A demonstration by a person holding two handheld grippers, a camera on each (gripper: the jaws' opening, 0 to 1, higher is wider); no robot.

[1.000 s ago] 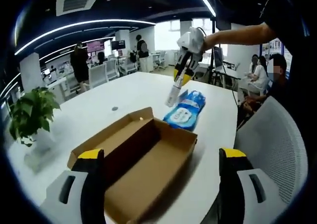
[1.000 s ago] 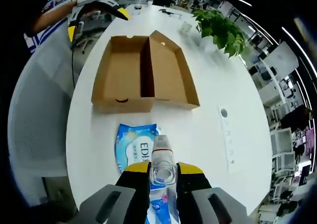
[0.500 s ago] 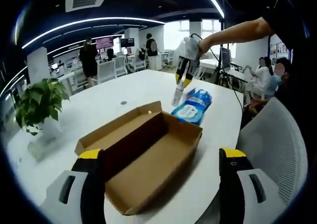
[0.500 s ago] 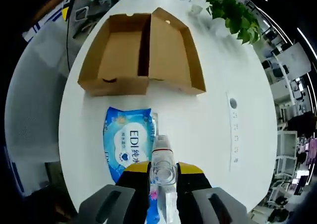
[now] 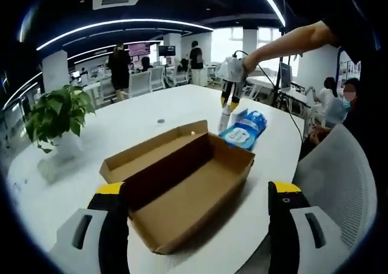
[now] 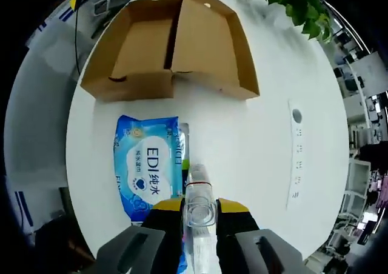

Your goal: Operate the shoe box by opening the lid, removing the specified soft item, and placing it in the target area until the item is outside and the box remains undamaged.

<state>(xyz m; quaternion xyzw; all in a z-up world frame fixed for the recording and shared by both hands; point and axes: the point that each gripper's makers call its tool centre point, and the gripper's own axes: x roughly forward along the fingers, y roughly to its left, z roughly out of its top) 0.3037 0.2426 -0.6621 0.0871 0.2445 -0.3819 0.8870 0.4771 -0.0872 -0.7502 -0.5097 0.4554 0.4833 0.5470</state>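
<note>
An open cardboard shoe box (image 5: 182, 192) lies empty on a white table (image 5: 151, 113), its lid folded flat alongside the tray, as a person works it with a hand-held gripper in each hand. In the left gripper view, the left gripper (image 5: 197, 225) hangs at 6 o'clock with its yellow-tipped jaws spread wide and nothing between them, looking over the near corner of the box.

Beyond the box, at about 1 o'clock, the right gripper (image 5: 230, 95) points down at the table beside a blue wet-wipes pack (image 5: 244, 128). In the right gripper view, that gripper (image 6: 199, 216) is clamped on a small clear bottle (image 6: 199, 195) at 6 o'clock, its capped end toward the box (image 6: 173, 43), which sits at 12 o'clock. The wipes pack (image 6: 148, 168) lies flat on the table just left of the bottle, at roughly 8 o'clock, outside the box and near its front wall. A potted plant (image 6: 297, 7) stands at 1 o'clock.

The lid step looks done and the soft pack already appears to be out; the step in hand seems to be setting the bottle down beside it. The next move would call for lowering the bottle to bare table, clear of the pack and the box wall, before letting go.
</note>
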